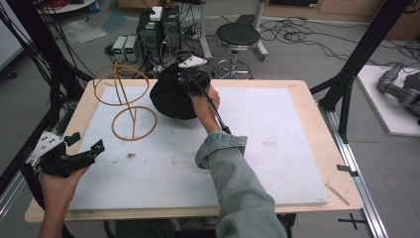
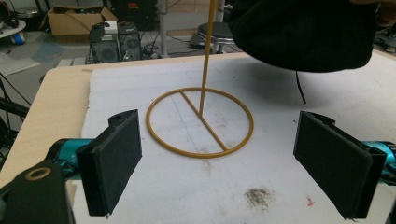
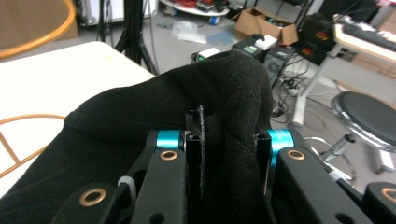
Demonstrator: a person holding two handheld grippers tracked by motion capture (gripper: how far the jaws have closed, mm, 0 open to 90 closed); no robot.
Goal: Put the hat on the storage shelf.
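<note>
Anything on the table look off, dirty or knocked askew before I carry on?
Nothing knocked over: the yellow wire stand sits upright with its base ring flat on the white board. The board has dark smudges, one in front of the stand. The right gripper pinches the black hat; the left gripper is open.

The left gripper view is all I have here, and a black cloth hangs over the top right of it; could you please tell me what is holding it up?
Observer: The right gripper is shut on the black cloth, with a fold pinched between its jaws.
Operator: Thank you. Does the gold stand have anything at the top of its rod?
Observer: Yes, in the high view the gold wire stand carries a second ring at the top, above its base ring.
Operator: And where is the cloth relative to that top ring?
Observer: Just right of it in the high view, not draped over it.
</note>
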